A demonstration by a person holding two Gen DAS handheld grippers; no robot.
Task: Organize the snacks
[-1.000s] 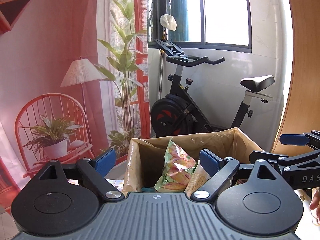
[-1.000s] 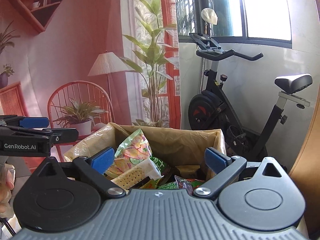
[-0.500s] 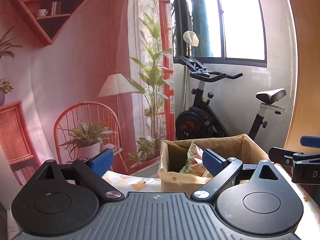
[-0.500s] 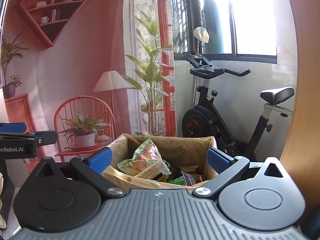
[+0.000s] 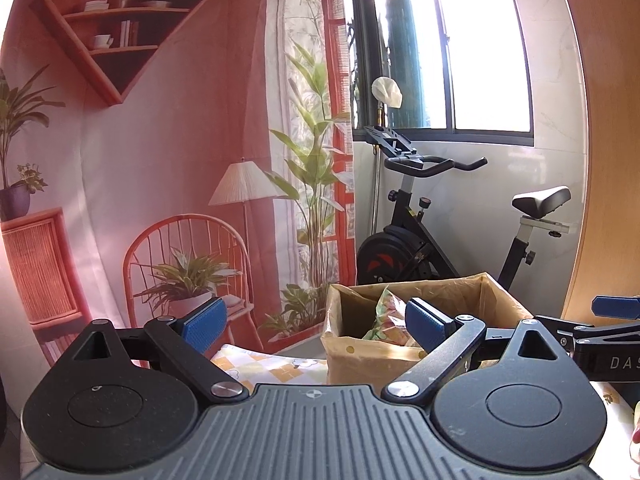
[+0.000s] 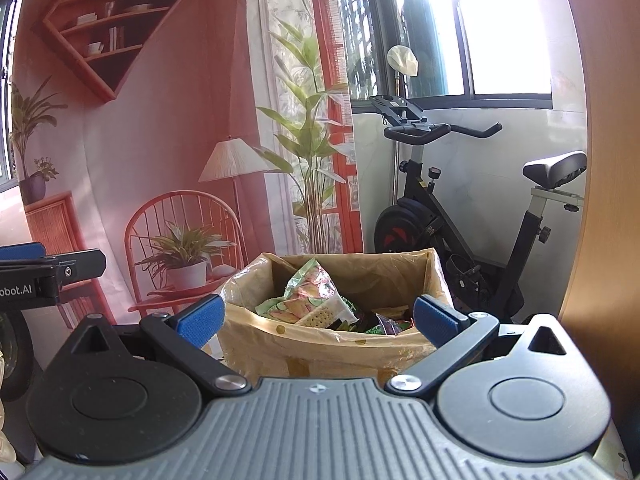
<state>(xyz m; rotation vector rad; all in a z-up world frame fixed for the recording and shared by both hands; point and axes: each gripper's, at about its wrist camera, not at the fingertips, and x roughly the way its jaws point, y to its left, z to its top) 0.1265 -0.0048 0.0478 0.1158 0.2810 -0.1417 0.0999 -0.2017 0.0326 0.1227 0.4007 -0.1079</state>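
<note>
A cardboard box [image 6: 352, 356] lined with yellow plastic stands on the table and holds several snack packets. A green and pink packet [image 6: 308, 290] sticks up highest, beside a cracker pack [image 6: 318, 316]. My right gripper [image 6: 318, 320] is open, empty, and held in front of the box. The same box [image 5: 372, 354] shows to the right in the left wrist view, with the packet [image 5: 384, 314] poking out. My left gripper [image 5: 316, 322] is open and empty, left of the box and back from it. The right gripper's arm [image 5: 600, 344] crosses the right edge.
A checked yellow tablecloth [image 5: 260, 366] covers the table. Behind it hang a printed pink backdrop [image 5: 160, 140] and stands an exercise bike [image 5: 432, 236] under a window. A wooden panel [image 6: 600, 160] rises on the right. The left gripper's arm [image 6: 48, 272] shows at the left edge.
Both grippers have pulled back and risen from the box, which now looks smaller and farther. They stay open and empty. The snacks in the box have not moved.
</note>
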